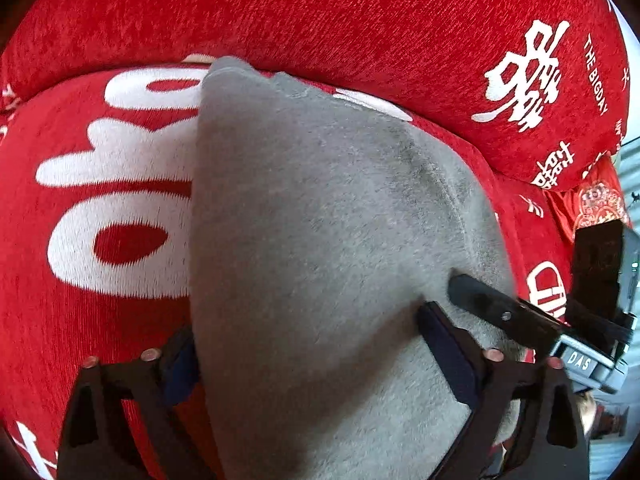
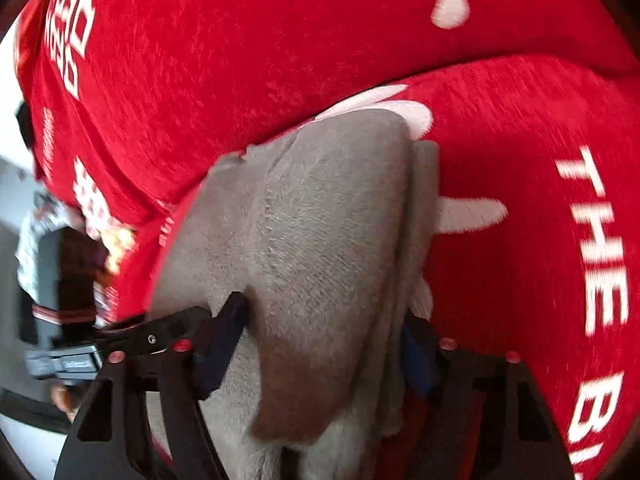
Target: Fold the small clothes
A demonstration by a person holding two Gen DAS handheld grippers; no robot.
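Observation:
A small grey fleece garment [image 1: 320,220] lies on a red sofa seat [image 1: 100,332] with white lettering. In the left wrist view my left gripper [image 1: 312,344] has its jaws wide apart with the grey cloth bulging between them; whether the pads press it I cannot tell. My right gripper's finger [image 1: 492,308] touches the cloth's right edge there. In the right wrist view the grey garment [image 2: 320,240] lies folded over itself, and my right gripper [image 2: 324,340] straddles a fold of it. My left gripper's finger [image 2: 160,332] shows at the left.
A red backrest cushion [image 1: 320,12] with white characters rises behind the seat; it also fills the top of the right wrist view [image 2: 240,60]. A room floor and dark furniture [image 2: 52,272] show past the sofa's left edge.

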